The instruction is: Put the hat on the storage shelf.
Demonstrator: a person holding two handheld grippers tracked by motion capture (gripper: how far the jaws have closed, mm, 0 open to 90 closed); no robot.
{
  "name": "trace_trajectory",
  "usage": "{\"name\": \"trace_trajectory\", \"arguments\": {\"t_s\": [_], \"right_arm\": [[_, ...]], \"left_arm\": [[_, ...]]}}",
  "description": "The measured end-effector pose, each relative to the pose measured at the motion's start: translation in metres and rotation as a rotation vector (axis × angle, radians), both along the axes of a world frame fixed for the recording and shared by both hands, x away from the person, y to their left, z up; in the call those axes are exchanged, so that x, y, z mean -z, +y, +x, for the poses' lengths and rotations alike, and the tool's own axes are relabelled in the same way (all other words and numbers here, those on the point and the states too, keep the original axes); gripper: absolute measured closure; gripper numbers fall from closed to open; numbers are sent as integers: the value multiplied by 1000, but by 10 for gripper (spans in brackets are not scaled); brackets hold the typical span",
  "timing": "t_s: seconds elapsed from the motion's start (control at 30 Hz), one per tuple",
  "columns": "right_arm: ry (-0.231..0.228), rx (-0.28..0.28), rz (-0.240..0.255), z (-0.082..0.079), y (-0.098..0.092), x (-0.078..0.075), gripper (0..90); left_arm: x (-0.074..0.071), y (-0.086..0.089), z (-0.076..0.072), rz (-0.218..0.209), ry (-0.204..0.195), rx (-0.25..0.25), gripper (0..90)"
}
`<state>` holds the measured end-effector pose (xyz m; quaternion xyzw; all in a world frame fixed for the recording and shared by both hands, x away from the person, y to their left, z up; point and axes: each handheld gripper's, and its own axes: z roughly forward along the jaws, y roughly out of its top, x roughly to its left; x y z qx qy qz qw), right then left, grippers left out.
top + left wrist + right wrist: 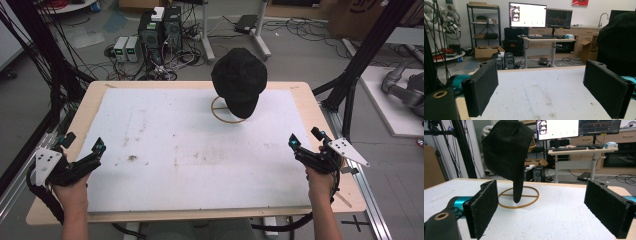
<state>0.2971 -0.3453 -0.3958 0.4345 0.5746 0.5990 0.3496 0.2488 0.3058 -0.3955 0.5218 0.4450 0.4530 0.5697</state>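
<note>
A black cap (239,80) sits on top of a stand with a gold ring base (220,116) at the far side of the table (95,92), a bit right of the middle. The left gripper (98,147) is near the left edge and the right gripper (292,142) is near the right edge. Both are well apart from the cap, and both have their jaws wide apart with nothing between them.

The job looks like picking up the cap. To do it well, I think the right gripper should go forward and to the left, then pinch the soft edge of the cap that hangs down (not the thin stand under it). Lift straight up so the ring does not tip.

The white mat (200,150) has some small brown marks on it. Nothing sits between the grippers and the cap, so the way is open
</note>
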Motion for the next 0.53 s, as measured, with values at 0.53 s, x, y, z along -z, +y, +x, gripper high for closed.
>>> {"name": "trace_trajectory", "arguments": {"t_s": [0.53], "right_arm": [[-7, -2, -6, 0, 2, 1, 117]], "left_arm": [[0, 0, 0, 4, 0, 2, 129]]}}
